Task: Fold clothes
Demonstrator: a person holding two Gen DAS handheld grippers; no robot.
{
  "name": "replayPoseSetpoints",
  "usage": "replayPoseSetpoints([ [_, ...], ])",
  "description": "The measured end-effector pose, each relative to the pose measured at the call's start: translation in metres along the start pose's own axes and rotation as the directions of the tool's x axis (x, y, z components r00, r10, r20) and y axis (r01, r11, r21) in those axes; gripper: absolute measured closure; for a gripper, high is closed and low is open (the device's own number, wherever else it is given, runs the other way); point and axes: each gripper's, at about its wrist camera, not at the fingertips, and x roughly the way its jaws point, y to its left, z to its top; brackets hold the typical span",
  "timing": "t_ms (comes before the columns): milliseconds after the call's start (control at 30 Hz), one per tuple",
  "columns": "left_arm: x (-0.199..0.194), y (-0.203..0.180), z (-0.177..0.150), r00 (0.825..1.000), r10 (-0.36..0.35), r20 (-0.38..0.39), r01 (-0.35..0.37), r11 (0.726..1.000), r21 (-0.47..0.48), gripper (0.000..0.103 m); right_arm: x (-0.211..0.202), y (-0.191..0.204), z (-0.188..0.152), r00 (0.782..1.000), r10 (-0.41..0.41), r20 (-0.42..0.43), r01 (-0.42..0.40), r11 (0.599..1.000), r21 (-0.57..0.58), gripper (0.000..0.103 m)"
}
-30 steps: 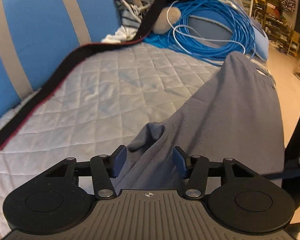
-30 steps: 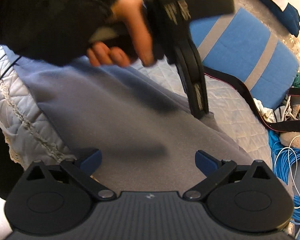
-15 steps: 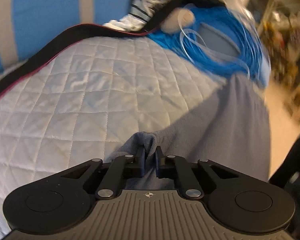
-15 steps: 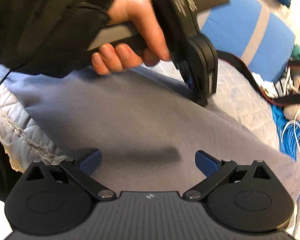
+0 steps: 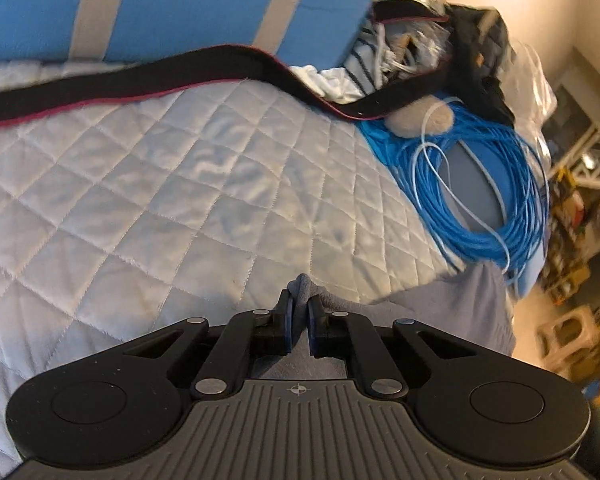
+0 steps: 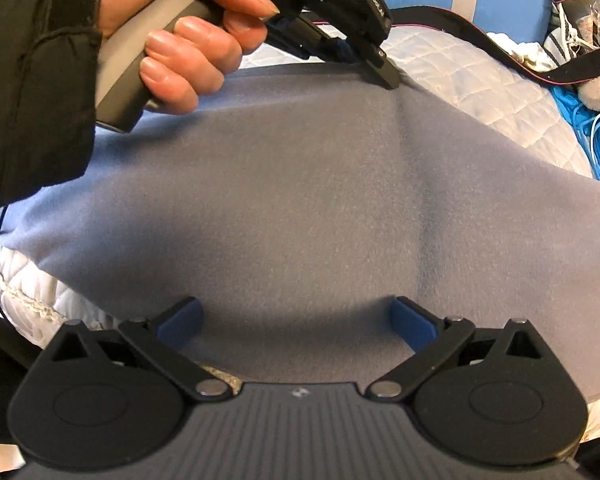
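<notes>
Left tongs (image 5: 299, 322) pinching a bunched corner of the grey-blue garment (image 6: 300, 200), jaws nearly together with a tuft of cloth poking out at 12 o'clock. Right tongs (image 6: 296, 320) hovering spread wide over the near part of the same garment, gripping nothing. Garment lying spread across the quilted bed (image 5: 160, 200), a soft crease running from the pinched corner toward 6 o'clock in the right wrist view.

Judging the step: taking hold of one edge, probably for a fold or a straightening pull; not settling how many folds are already in. Next move calling for a second hold on the near edge by the wide tongs, then both moving together with the cloth kept taut.

Lying around: black strap (image 5: 140, 76) crossing the bed at 11 o'clock, blue cable coil (image 5: 480, 200) at 2 o'clock touching the garment's far end, blue cushion (image 5: 160, 4) at 12. Coil likely snagging cloth if dragged that way.
</notes>
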Motion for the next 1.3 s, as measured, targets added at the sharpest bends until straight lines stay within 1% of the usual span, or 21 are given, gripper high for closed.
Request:
replayPoseSetpoints([
  [67,-0.004,-0.006,0.000,1.000,0.001,0.009,-0.001,1.000,0.031,0.096,-0.004,0.003,-0.001,1.000,0.001,-0.003,-0.001,1.000,0.001,0.000],
  [100,-0.007,-0.004,-0.002,1.000,-0.008,0.013,0.007,1.000,0.028,0.096,-0.003,0.003,0.000,1.000,0.001,-0.004,-0.001,1.000,0.003,0.000],
  [200,-0.008,0.013,-0.007,0.998,-0.067,-0.002,0.067,0.997,-0.044,0.094,-0.004,0.006,0.000,1.000,-0.005,-0.008,0.005,1.000,0.005,0.000],
  [333,0.001,0.032,-0.006,0.990,-0.133,-0.049,0.124,0.981,-0.151,0.089,-0.003,0.004,0.000,1.000,-0.005,-0.009,0.005,1.000,0.007,0.000],
  [367,0.001,0.035,-0.006,0.986,-0.157,-0.049,0.147,0.975,-0.167,0.082,-0.003,0.004,0.000,1.000,-0.003,-0.009,0.003,1.000,0.006,0.000],
  [400,0.001,0.037,-0.005,0.982,-0.181,-0.050,0.169,0.969,-0.182,0.070,-0.003,0.004,0.000,1.000,-0.003,-0.008,0.003,1.000,0.005,0.000],
  [467,0.003,0.040,-0.003,0.976,-0.209,-0.055,0.195,0.961,-0.195,0.058,-0.003,0.004,-0.001,1.000,-0.003,-0.008,0.003,1.000,0.005,0.000],
  [500,0.006,0.039,-0.002,0.975,-0.212,-0.069,0.196,0.962,-0.189,0.055,-0.002,0.003,0.000,1.000,-0.003,-0.009,0.003,1.000,0.005,0.000],
  [733,0.031,0.034,0.004,0.960,-0.228,-0.164,0.204,0.967,-0.150,0.051,0.001,0.001,0.004,1.000,-0.004,-0.014,0.004,1.000,0.006,0.000],
  [767,0.033,0.034,0.006,0.958,-0.234,-0.165,0.208,0.965,-0.159,0.051,-0.001,0.003,0.002,1.000,-0.004,-0.014,0.004,1.000,0.005,0.000],
  [867,0.039,0.035,0.011,0.955,-0.243,-0.173,0.214,0.962,-0.170,0.050,0.000,0.003,0.002,1.000,-0.005,-0.014,0.005,1.000,0.004,0.000],
  [933,0.039,0.034,0.012,0.958,-0.238,-0.158,0.211,0.962,-0.172,0.051,0.000,0.003,0.002,1.000,-0.004,-0.014,0.004,1.000,0.004,0.000],
  [967,0.040,0.034,0.012,0.960,-0.235,-0.150,0.208,0.963,-0.173,0.054,0.000,0.003,0.002,1.000,-0.004,-0.014,0.004,1.000,0.004,0.000],
  [1000,0.038,0.032,0.012,0.967,-0.218,-0.133,0.195,0.966,-0.167,0.063,-0.001,0.004,0.002,1.000,-0.004,-0.014,0.004,1.000,0.003,0.000],
  [1033,0.036,0.029,0.011,0.974,-0.195,-0.119,0.176,0.973,-0.152,0.070,-0.001,0.004,0.001,1.000,-0.003,-0.014,0.004,1.000,0.002,0.000],
  [1067,0.033,0.026,0.011,0.980,-0.172,-0.100,0.158,0.979,-0.132,0.083,-0.001,0.004,0.001,1.000,-0.003,-0.014,0.003,1.000,0.002,0.000],
  [1100,0.028,0.023,0.012,0.983,-0.165,-0.079,0.155,0.981,-0.114,0.087,-0.001,0.004,0.001,1.000,-0.002,-0.013,0.002,1.000,0.002,0.000],
  [1167,0.018,0.016,0.015,0.986,-0.160,-0.053,0.155,0.984,-0.087,0.088,-0.002,0.004,0.001,1.000,-0.001,-0.013,0.001,1.000,0.001,0.000],
  [1233,0.009,0.008,0.017,0.991,-0.132,-0.036,0.131,0.991,-0.036,0.088,-0.002,0.005,0.000,1.000,-0.001,-0.013,0.001,1.000,0.000,0.000],
  [1267,0.006,0.006,0.020,0.993,-0.111,-0.029,0.110,0.994,-0.018,0.085,-0.002,0.005,0.000,1.000,-0.001,-0.013,0.001,1.000,0.000,0.000],
  [1300,0.002,0.003,0.022,0.996,-0.091,-0.025,0.091,0.996,-0.001,0.075,-0.002,0.005,0.000,1.000,-0.001,-0.013,0.001,1.000,-0.001,0.000],
])
